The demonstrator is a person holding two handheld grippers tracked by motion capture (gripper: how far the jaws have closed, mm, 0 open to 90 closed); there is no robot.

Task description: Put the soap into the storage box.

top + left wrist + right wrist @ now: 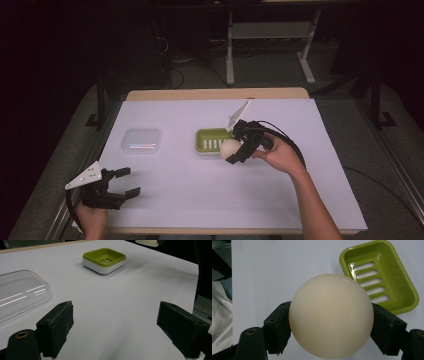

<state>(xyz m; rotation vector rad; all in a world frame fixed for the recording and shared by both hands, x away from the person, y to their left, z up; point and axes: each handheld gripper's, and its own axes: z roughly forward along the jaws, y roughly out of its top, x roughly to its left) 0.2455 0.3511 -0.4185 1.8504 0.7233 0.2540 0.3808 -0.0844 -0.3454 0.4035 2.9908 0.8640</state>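
Observation:
A round cream soap (230, 147) (330, 315) is clamped between the jaws of my right gripper (235, 150) (330, 322), held above the sheet at the near right corner of a green slotted soap dish (210, 140) (382, 277) (104, 260). The dish is empty. My left gripper (122, 182) (120, 327) rests open at the table's near left corner, nothing between its jaws. A clear plastic lid (141, 140) (20, 292) lies flat left of the dish.
A white sheet (200, 190) covers the table; a strip of bare wood (215, 94) shows at the far edge. Metal frame legs (230, 45) stand on the floor beyond the table.

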